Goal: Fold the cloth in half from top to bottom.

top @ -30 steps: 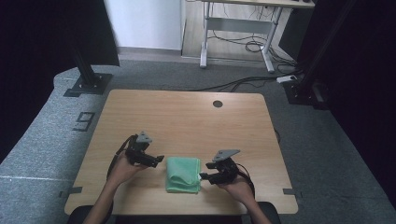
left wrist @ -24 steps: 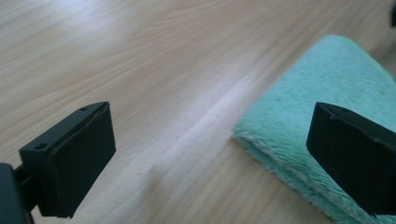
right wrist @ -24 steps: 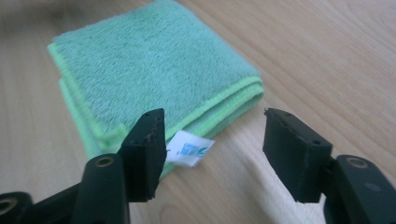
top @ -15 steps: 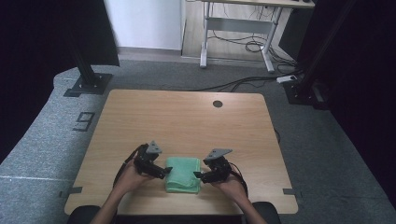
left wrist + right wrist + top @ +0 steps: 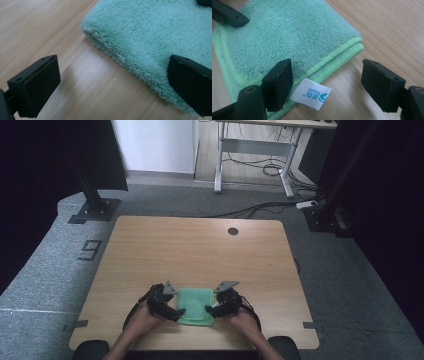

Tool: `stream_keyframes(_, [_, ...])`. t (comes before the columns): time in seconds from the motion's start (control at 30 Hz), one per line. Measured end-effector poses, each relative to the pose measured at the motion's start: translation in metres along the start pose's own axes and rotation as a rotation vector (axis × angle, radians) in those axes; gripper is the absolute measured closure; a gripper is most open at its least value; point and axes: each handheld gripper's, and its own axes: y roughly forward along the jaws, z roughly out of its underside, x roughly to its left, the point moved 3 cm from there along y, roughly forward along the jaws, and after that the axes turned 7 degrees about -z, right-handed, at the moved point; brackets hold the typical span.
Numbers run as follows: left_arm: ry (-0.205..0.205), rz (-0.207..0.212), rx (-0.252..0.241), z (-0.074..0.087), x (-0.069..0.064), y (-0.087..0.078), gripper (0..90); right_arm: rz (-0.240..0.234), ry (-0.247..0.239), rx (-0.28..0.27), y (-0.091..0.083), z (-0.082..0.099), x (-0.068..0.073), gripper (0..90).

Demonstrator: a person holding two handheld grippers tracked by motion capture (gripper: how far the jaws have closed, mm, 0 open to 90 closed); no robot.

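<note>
One folded green towel (image 5: 196, 306) lies on one wooden surface (image 5: 200, 250). One white label (image 5: 310, 93) sticks out from the towel's edge. Two claws are at it: the left claw (image 5: 176, 312) and the right claw (image 5: 210, 308), each with two black jaws. One round hole (image 5: 233, 231) marks the surface's far side.
</note>
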Motion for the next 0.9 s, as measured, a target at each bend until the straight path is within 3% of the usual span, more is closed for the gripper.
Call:
stream_keyframes(0.23, [-0.054, -0.036, -0.031, -0.011, 0.018, 0.014, 0.0, 0.027, 0.026, -0.004, 0.007, -0.011, -0.02, 25.1])
stream_keyframes(0.3, [-0.09, -0.029, -0.038, -0.013, 0.022, 0.018, 0.0, 0.036, 0.043, -0.005, 0.009, -0.015, -0.028, 25.1])
stream_keyframes(0.4, [-0.104, -0.024, -0.037, -0.012, 0.023, 0.019, 0.0, 0.03, 0.062, -0.001, 0.01, -0.019, -0.034, 27.3])
stream_keyframes(0.5, [-0.103, -0.027, -0.032, -0.012, 0.023, 0.019, 0.0, 0.04, 0.045, -0.019, 0.006, -0.022, -0.031, 28.1])
stream_keyframes(0.57, [-0.111, -0.027, -0.034, -0.012, 0.022, 0.019, 0.0, 0.023, 0.032, -0.036, 0.005, -0.025, -0.026, 27.6])
stream_keyframes(0.67, [-0.134, -0.024, -0.038, -0.011, 0.022, 0.019, 0.0, 0.005, 0.013, -0.019, 0.008, -0.025, -0.019, 26.4])
stream_keyframes(0.9, [-0.134, -0.029, -0.037, -0.01, 0.022, 0.019, 0.0, 0.024, -0.019, 0.002, -0.002, -0.011, -0.007, 26.0])
